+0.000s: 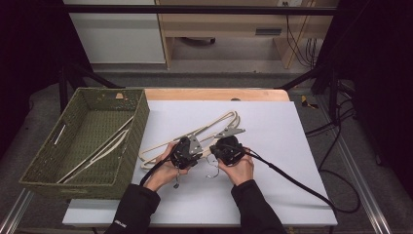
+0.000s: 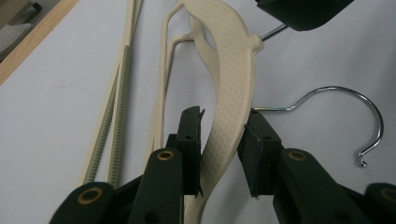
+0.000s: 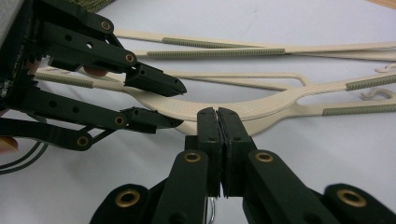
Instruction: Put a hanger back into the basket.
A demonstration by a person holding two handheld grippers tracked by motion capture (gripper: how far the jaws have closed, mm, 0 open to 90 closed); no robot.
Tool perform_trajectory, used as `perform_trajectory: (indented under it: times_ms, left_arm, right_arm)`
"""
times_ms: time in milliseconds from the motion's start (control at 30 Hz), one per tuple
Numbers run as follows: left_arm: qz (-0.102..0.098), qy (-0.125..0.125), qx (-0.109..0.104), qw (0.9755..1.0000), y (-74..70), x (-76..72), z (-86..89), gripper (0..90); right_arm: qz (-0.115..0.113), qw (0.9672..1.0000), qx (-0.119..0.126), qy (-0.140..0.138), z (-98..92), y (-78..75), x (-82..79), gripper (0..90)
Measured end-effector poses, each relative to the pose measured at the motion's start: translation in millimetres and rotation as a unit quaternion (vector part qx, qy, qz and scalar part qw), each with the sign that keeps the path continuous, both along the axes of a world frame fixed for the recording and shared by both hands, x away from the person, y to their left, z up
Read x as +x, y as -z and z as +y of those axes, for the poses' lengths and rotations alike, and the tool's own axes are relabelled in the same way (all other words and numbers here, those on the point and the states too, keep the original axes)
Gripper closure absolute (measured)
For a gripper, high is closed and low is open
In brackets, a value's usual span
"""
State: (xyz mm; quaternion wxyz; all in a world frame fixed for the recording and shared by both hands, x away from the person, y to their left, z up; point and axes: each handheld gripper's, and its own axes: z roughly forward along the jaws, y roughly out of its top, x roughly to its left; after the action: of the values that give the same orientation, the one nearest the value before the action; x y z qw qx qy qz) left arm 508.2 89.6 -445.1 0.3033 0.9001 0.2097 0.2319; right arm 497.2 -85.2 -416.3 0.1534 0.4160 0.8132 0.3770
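Several cream plastic hangers (image 1: 214,124) lie overlapped on the white board. My left gripper (image 1: 191,147) has its jaws on either side of one hanger's textured centre piece (image 2: 233,70), with the pads against it. The right gripper view shows those jaws (image 3: 177,105) straddling the same hanger (image 3: 280,100). My right gripper (image 1: 215,147) sits just right of it, pads pressed together (image 3: 217,112) on that hanger's thin metal hook wire (image 2: 273,31). Another chrome hook (image 2: 350,93) lies loose on the board beside my left jaws.
A green woven basket (image 1: 141,122) stands at the left edge of the board and holds more cream hangers (image 1: 104,148). The white board (image 1: 272,146) stretches right and forward. A black cable (image 1: 292,180) trails from the right gripper toward the right.
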Motion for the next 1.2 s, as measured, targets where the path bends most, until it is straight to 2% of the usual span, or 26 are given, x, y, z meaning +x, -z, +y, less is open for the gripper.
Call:
perform_trajectory:
  times_ms: [100,167,233,267,333,433,467,533,567,600,633,700,767,900,1000,1033,1133,1200]
  left_arm:
    - [-0.004,0.009,0.005,0.9999,-1.6,-1.5,0.7,71.4]
    - [-0.008,0.011,0.004,0.9999,-3.0,-2.2,1.6,72.7]
    - [-0.009,0.012,0.005,0.9999,-3.4,-2.4,2.2,73.1]
    - [-0.012,0.011,0.010,0.9998,-4.9,-3.1,3.4,74.2]
    - [-0.016,0.011,0.009,0.9998,-6.8,-3.8,4.6,75.6]
    - [-0.023,0.006,0.004,0.9997,-11.6,-4.7,6.5,78.0]
    - [-0.023,0.007,0.011,0.9996,-14.5,-4.4,8.2,78.4]
    - [-0.023,0.006,0.010,0.9997,-16.5,-4.1,9.7,78.9]
    - [-0.024,0.002,0.005,0.9997,-19.3,-3.7,13.0,79.2]
    - [-0.024,0.002,0.005,0.9997,-19.3,-3.7,13.0,79.4]
    - [-0.024,-0.001,0.002,0.9997,-22.3,-3.6,16.5,79.6]
    - [-0.026,-0.003,-0.002,0.9997,-23.6,-3.7,17.8,80.0]
    - [-0.026,-0.009,-0.004,0.9996,-28.5,-4.0,21.9,80.6]
    - [-0.034,-0.019,-0.008,0.9992,-34.5,-5.8,25.8,81.9]
    - [-0.037,-0.027,-0.010,0.9989,-38.5,-6.8,28.2,83.5]
    - [-0.046,-0.038,-0.011,0.9982,-42.3,-7.6,31.5,84.2]
    - [-0.050,-0.050,-0.017,0.9974,-46.6,-7.6,35.7,86.0]
    - [-0.048,-0.058,-0.029,0.9967,-50.5,-6.8,40.9,86.1]
  right_arm:
    - [-0.002,1.0000,0.000,-0.002,-0.2,-0.5,-0.5,88.6]
    - [-0.018,0.9997,0.002,-0.014,-2.8,-3.2,-1.9,84.8]
    - [-0.022,0.9996,0.008,-0.014,-3.5,-5.8,-3.4,81.5]
    - [-0.039,0.9989,0.016,-0.019,-6.9,-12.4,-6.4,78.6]
    - [-0.052,0.9982,0.024,-0.019,-12.9,-21.0,-9.3,74.7]
    - [-0.076,0.9961,0.044,-0.010,-25.4,-35.3,-14.5,65.6]
    - [-0.089,0.9948,0.049,-0.005,-30.6,-39.4,-16.1,62.2]
    - [-0.113,0.9921,0.054,0.007,-42.6,-46.1,-19.1,57.8]
    - [-0.122,0.9907,0.058,0.015,-48.7,-48.2,-20.4,55.0]
    - [-0.122,0.9907,0.058,0.015,-48.7,-48.2,-20.4,55.0]
    - [-0.131,0.9892,0.058,0.029,-61.9,-50.2,-22.2,49.3]
    - [-0.134,0.9886,0.060,0.035,-68.4,-49.9,-23.0,46.7]
    - [-0.130,0.9880,0.075,0.038,-86.9,-44.7,-25.9,40.6]
    - [-0.128,0.9886,0.073,0.032,-105.4,-31.1,-33.2,32.3]
    - [-0.124,0.9887,0.077,0.036,-116.0,-21.2,-38.6,23.6]
    - [-0.122,0.9887,0.079,0.036,-119.4,-18.3,-40.1,20.7]
    - [-0.113,0.9893,0.086,0.033,-125.2,-13.5,-42.9,17.3]
    - [-0.111,0.9899,0.081,0.031,-129.6,-11.3,-45.1,15.1]
